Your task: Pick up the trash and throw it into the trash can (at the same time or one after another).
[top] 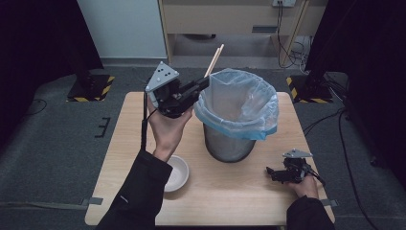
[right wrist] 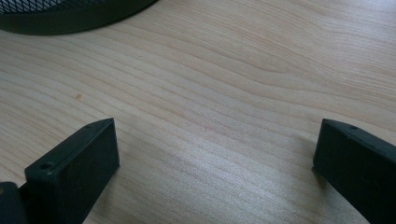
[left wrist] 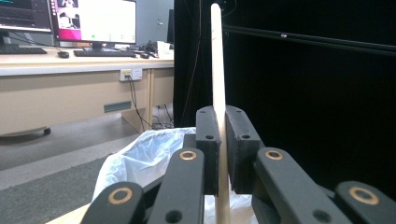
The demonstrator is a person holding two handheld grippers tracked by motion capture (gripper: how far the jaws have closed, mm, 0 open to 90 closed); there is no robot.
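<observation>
**Two chopsticks pinched at the bin's rim**

Two black jaws of the left tool (left wrist: 219, 154) clamp a pair of chopsticks (top: 213, 61), raised upright beside the rim of one mesh bin (top: 230, 143) lined with a blue bag (top: 249, 108). One white bowl (top: 176, 172) sits on the bench (top: 239, 201) under the left forearm. Near the bench's right edge, the right tool (right wrist: 215, 154) rests with jaws spread wide over bare wood.

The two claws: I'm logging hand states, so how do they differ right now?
The left claw is shut on chopsticks; the right claw is open and holds nothing. The left is raised beside the bin; the right is low over the table. Both are black.
</observation>
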